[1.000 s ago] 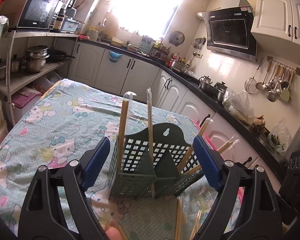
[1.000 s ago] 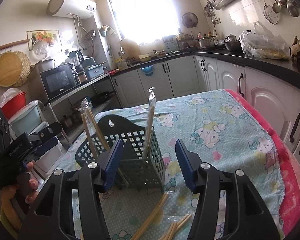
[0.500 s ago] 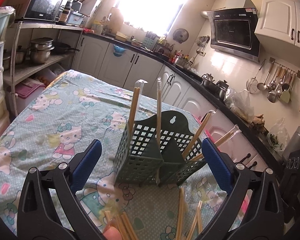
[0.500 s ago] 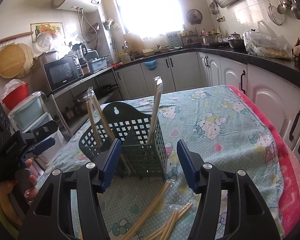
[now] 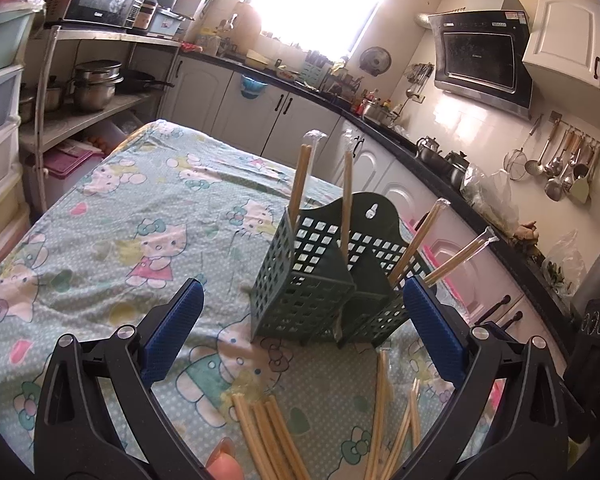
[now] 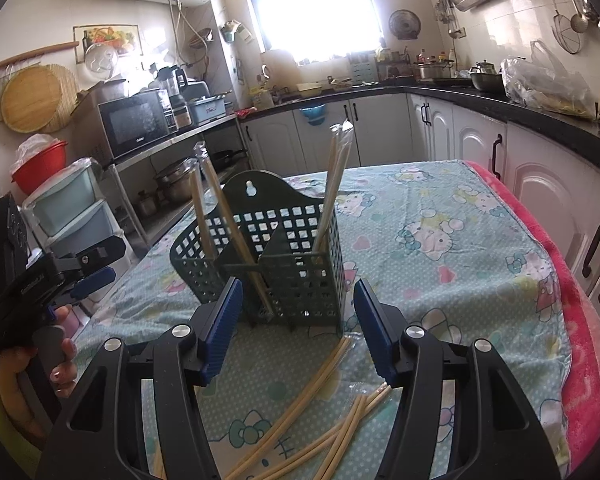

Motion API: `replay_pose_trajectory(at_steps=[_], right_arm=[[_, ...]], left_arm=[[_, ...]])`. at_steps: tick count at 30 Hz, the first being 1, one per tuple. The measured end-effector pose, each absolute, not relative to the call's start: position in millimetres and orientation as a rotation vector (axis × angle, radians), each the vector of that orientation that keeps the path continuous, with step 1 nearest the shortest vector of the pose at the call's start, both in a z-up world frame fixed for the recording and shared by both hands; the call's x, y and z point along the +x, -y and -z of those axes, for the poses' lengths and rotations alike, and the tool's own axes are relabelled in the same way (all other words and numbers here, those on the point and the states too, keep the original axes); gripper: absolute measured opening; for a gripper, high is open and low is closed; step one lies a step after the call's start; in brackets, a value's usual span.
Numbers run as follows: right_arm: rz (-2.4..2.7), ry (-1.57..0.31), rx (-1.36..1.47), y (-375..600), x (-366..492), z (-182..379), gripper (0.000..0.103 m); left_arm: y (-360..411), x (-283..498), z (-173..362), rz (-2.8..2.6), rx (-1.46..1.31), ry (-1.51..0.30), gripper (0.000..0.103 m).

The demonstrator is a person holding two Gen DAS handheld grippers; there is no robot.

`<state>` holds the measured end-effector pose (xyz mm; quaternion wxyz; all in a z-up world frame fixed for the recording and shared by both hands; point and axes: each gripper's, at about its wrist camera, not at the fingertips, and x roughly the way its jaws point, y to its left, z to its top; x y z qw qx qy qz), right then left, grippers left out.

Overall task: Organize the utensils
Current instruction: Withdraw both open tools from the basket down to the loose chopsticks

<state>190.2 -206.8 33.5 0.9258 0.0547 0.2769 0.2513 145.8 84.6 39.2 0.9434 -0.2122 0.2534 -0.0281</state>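
Matt green plastic basket, pale wooden chopsticks, printed cloth

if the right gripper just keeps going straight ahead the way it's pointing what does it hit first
Most likely the green basket: it stands upright dead ahead between the open right gripper fingers. The loose chopsticks lie lower on the cloth, probably beneath its path, though depth is uncertain.

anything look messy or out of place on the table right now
Yes. Several wrapped chopsticks lie scattered and crossing on the tablecloth in front of the green holder, not inside it. Those already in the holder lean at different angles. Both tongs, left and right, are open and empty.
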Motion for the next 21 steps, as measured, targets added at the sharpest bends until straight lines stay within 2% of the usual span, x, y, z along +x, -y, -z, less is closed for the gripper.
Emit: replay_pose_trajectory(at_steps=[21], right_arm=[[-0.527, -0.635, 0.056, 202, 169, -14, 0.056]], left_arm=[[-88, 129, -12, 0.040, -0.408, -0.604, 0.092]])
